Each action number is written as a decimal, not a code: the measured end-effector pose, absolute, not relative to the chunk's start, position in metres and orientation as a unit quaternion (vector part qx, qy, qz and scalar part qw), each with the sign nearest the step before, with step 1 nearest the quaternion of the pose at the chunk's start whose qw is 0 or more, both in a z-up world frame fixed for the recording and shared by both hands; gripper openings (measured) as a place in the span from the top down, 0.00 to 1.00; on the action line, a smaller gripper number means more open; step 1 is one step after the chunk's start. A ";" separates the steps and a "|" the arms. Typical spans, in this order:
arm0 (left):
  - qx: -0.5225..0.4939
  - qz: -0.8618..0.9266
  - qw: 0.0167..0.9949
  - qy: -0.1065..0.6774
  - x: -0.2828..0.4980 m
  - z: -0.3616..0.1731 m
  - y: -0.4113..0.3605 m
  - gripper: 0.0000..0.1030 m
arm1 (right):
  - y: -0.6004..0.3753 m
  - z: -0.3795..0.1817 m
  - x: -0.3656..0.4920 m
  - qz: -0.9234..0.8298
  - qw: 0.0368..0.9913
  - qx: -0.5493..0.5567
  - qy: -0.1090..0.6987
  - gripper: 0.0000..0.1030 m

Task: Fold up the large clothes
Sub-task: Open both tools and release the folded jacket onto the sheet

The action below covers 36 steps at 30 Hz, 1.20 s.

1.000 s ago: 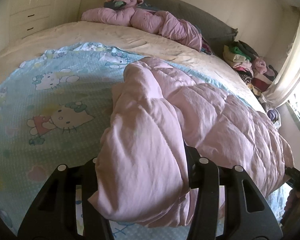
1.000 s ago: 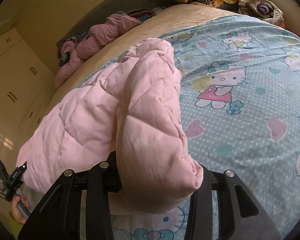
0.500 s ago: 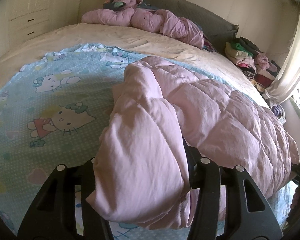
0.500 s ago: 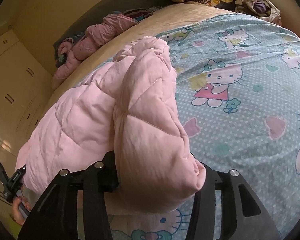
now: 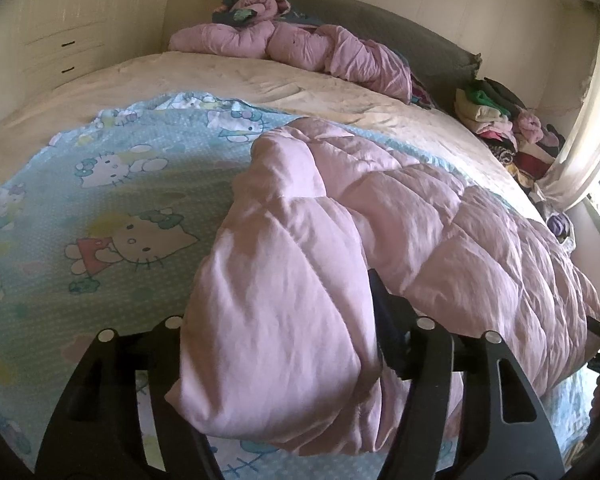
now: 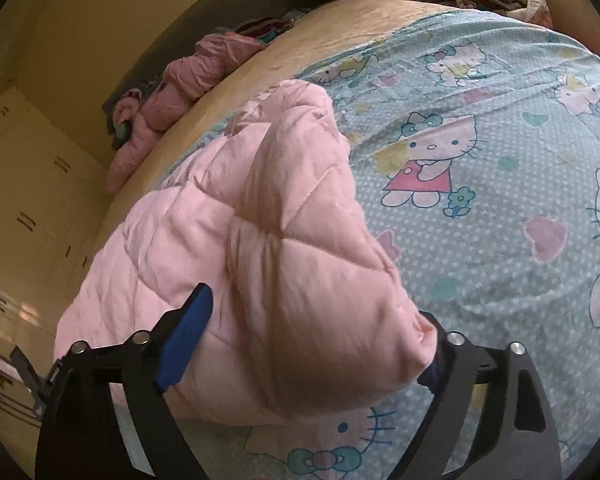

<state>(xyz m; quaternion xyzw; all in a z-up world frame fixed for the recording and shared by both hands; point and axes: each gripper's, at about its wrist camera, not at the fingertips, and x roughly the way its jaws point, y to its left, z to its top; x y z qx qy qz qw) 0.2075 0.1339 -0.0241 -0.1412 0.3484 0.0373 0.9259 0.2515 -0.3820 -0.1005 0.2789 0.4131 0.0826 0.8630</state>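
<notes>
A pink quilted jacket [image 5: 440,232] lies across the blue Hello Kitty sheet [image 5: 112,216] on the bed. It also shows in the right wrist view [image 6: 188,240]. One sleeve [image 5: 276,320] is folded over and sits between the fingers of my left gripper [image 5: 296,344], which hold it. The other sleeve [image 6: 300,264] bulges between the fingers of my right gripper [image 6: 312,332], whose jaws stand wide around it; the blue pad of its left finger [image 6: 184,336] is bare.
A second pink jacket [image 5: 300,48] is bunched at the headboard. A pile of clothes [image 5: 496,120] lies at the far right corner near the curtain. Cream wardrobe doors [image 5: 60,12] stand at the left. The beige sheet [image 5: 240,84] covers the far half of the bed.
The right gripper's jaws have spread apart, baring the blue pad, and the sleeve now rests loosely between them. The left gripper has hardly moved.
</notes>
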 end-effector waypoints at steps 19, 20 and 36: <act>-0.124 0.039 0.926 0.355 0.204 -0.018 0.133 0.09 | -0.364 -0.088 0.243 0.042 0.875 0.202 0.437 0.04; -0.123 0.040 0.926 0.356 0.204 -0.017 0.133 0.09 | -0.364 -0.088 0.243 0.041 0.876 0.199 0.438 0.04; -0.116 0.055 0.926 0.355 0.184 0.000 0.129 0.09 | -0.370 -0.061 0.224 0.029 0.892 0.182 0.412 0.04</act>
